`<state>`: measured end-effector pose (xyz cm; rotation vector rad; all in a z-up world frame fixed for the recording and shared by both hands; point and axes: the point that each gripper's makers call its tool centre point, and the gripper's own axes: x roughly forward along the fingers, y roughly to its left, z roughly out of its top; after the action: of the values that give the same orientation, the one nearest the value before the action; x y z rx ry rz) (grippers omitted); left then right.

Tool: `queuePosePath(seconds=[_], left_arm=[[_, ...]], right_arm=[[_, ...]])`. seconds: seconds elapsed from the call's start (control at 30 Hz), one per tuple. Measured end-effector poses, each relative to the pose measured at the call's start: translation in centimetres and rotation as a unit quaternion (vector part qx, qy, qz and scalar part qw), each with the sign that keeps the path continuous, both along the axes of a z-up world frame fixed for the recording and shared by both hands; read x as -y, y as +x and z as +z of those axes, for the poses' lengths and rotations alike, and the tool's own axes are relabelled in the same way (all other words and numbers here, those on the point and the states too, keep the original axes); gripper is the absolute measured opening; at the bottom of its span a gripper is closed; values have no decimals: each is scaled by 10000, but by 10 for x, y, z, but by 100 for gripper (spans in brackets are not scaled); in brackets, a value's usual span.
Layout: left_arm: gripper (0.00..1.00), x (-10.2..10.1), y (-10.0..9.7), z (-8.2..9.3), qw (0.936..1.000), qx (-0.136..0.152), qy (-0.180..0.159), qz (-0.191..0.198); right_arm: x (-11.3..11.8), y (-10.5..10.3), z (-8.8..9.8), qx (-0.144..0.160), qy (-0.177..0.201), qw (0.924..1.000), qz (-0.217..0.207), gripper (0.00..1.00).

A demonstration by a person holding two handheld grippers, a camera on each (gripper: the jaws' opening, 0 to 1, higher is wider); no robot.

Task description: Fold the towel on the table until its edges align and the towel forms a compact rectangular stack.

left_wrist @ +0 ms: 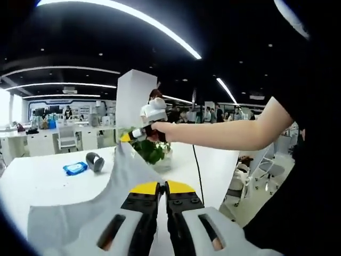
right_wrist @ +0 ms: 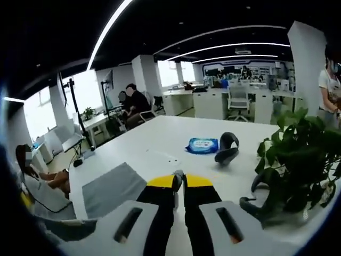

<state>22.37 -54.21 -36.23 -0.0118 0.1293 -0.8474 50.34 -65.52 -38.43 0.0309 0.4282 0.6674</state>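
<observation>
In the left gripper view, a blue packet (left_wrist: 75,168) and a dark cylinder (left_wrist: 95,161) lie at centre left on the white worktop (left_wrist: 32,181). The grey towel (left_wrist: 101,205) rises from lower left to a raised corner at centre, where the right gripper (left_wrist: 127,137) pinches it; the left gripper (left_wrist: 162,188), jaws closed, clamps its near edge at bottom centre. In the right gripper view, towel (right_wrist: 109,188) lies lower left of the closed right gripper (right_wrist: 179,181), a potted plant (right_wrist: 293,160) at right.
</observation>
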Motion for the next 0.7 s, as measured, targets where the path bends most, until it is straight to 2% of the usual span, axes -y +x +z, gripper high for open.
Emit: queuePosePath(seconds=[0.1, 0.2, 0.4, 0.53, 0.7], left_arm=[[4, -13, -7, -1, 9999, -56, -82, -39], [4, -23, -10, -6, 9999, -110, -62, -83], [4, -35, -25, -13, 9991, -135, 34, -403], [4, -44, -36, -16, 9982, -86, 44, -584], [4, -57, -45, -22, 9967, -171, 12, -790]], right_arm=[[-9, -11, -2, -174, 202, 9996, 70, 2], [-14, -16, -4, -308, 244, 9992, 12, 2], [-28, -33, 0, -225, 170, 9995, -115, 2], [-36, -42, 6, -242, 465, 9983, -263, 2], [-46, -51, 1, -303, 419, 9980, -350, 2]])
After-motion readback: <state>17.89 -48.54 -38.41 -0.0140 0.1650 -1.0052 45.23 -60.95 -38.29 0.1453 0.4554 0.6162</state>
